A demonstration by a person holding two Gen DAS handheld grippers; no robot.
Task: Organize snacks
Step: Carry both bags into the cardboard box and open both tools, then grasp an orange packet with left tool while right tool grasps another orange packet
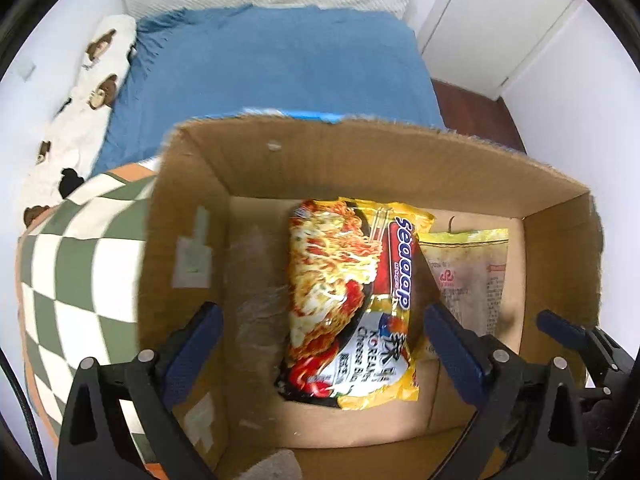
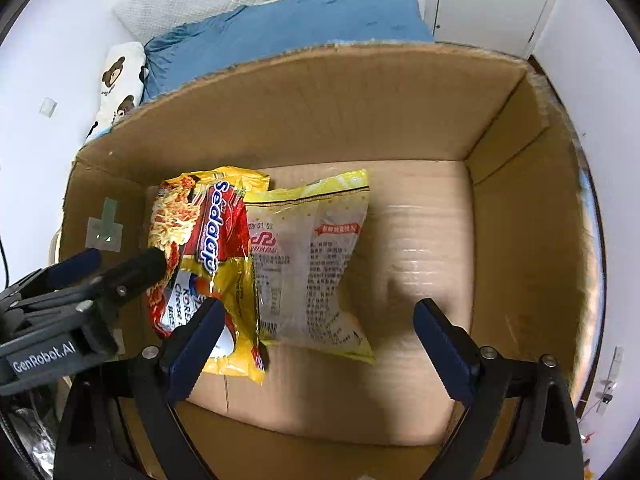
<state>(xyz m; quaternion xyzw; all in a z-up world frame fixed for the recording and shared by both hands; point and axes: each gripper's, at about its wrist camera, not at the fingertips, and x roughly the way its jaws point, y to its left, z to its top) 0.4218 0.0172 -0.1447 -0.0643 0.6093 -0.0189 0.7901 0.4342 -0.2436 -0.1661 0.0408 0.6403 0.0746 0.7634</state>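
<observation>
Both claws, left claw [image 1: 320, 340] and right claw [image 2: 320, 336], stand apart, holding nothing. The noodle packet [image 1: 352, 300] in the box [image 1: 400, 152] looks light, crinkly and brittle inside; better to pinch its sealed edge.

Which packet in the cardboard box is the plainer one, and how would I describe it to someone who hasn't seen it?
Start at the open brown cardboard box in front of the blue bedding. Two yellow-edged plastic snack packets lie on its floor; take the one lying nearer the box's bare middle, the pale translucent packet. Unlike the bright red-and-yellow noodle packet overlapping its edge, it shows small printed text, no food photo.
</observation>
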